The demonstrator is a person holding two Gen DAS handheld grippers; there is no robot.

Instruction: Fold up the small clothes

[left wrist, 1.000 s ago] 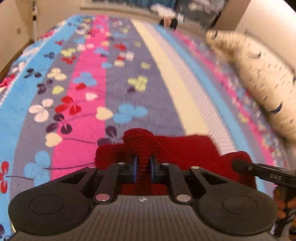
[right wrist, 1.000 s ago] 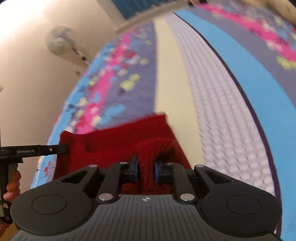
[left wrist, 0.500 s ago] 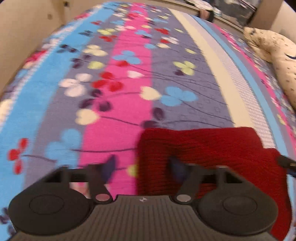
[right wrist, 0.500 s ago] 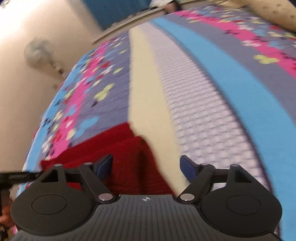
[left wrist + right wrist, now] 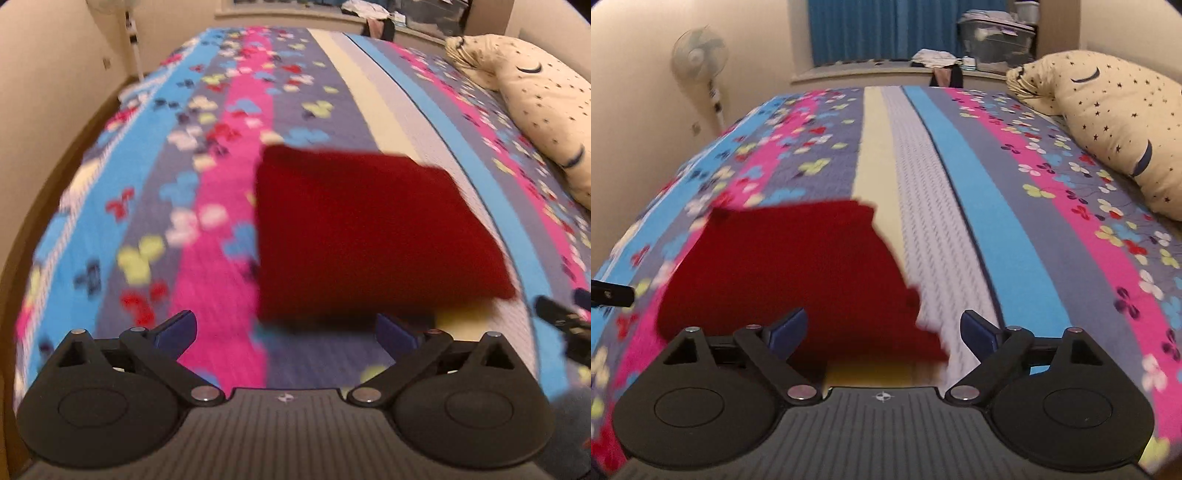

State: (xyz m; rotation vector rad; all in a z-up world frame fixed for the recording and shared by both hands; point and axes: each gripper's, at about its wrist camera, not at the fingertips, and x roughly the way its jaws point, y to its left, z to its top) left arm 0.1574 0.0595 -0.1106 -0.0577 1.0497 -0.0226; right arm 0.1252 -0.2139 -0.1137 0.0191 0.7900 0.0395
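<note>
A red knit garment (image 5: 365,232) lies folded into a rough rectangle on the striped, flowered bedspread (image 5: 229,192). It also shows in the right wrist view (image 5: 790,273). My left gripper (image 5: 286,330) is open and empty, just short of the garment's near edge. My right gripper (image 5: 882,330) is open and empty, above the garment's near right corner. The tip of the right gripper shows at the right edge of the left wrist view (image 5: 557,314). The tip of the left gripper shows at the left edge of the right wrist view (image 5: 611,293).
A cream pillow with stars and moons (image 5: 1115,122) lies along the bed's right side. A standing fan (image 5: 698,55) is by the left wall. A windowsill with clothes and a storage box (image 5: 993,40) runs behind the bed.
Both grippers were shut on the red garment a second ago. They opened, let it go and drew back and up. The garment now lies flat on the bed.
</note>
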